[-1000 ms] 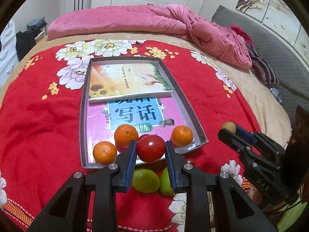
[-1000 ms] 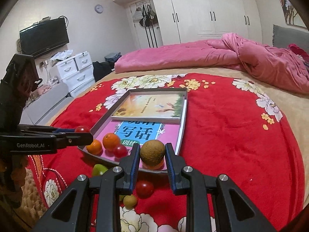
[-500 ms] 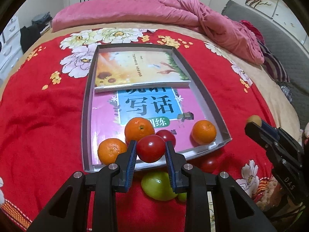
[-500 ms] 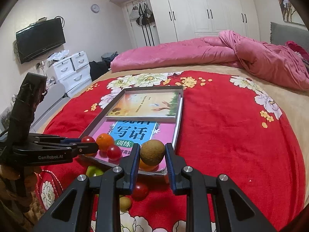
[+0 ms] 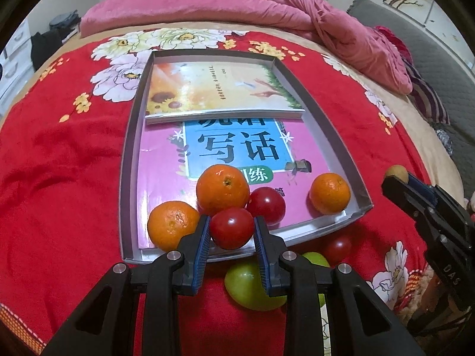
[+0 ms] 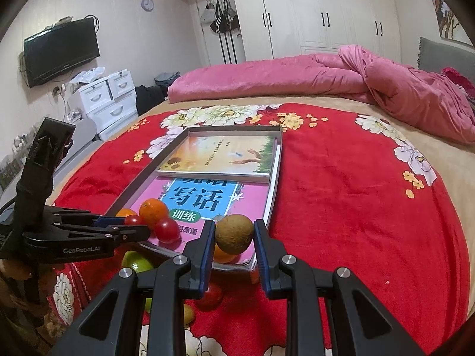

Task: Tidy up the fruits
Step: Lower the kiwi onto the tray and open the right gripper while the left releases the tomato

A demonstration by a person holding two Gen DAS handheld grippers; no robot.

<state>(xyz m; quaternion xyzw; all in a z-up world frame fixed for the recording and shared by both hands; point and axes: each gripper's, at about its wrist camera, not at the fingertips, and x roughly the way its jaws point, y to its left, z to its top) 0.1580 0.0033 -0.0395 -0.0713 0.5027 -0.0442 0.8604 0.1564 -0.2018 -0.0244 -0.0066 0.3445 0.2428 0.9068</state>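
Left wrist view looks down on a bed covered by a red floral blanket [image 5: 59,184], with a pink duvet [image 5: 207,9] bunched along its far edge. A shallow grey tray [image 5: 126,178] sits mid-blanket, holding two books — a sunflower-cover book [image 5: 213,89] at the far end overlapping a pink workbook [image 5: 237,148]. Three oranges [image 5: 222,190] and a loose red tomato [image 5: 267,204] cluster at the tray's near edge.

The left gripper [image 5: 231,228] is closed on a second red tomato [image 5: 231,227]. Since a second ago it has come lower and nearer; the tomato now hangs just above the tray's near edge, beside the oranges. That suggests the placing step is close, with release still to come.

The right gripper [image 6: 234,234] has barely moved, its jaws clamped on a brown round fruit [image 6: 234,233] above the tray's near right corner.

Only the left view shows a green fruit [image 5: 252,284] and another small tomato [image 5: 338,246] on the blanket just outside the tray's near edge in full — unsorted work remaining. Only the right view shows the room: wardrobes [image 6: 311,14], a wall television [image 6: 61,50], white drawers [image 6: 109,98].
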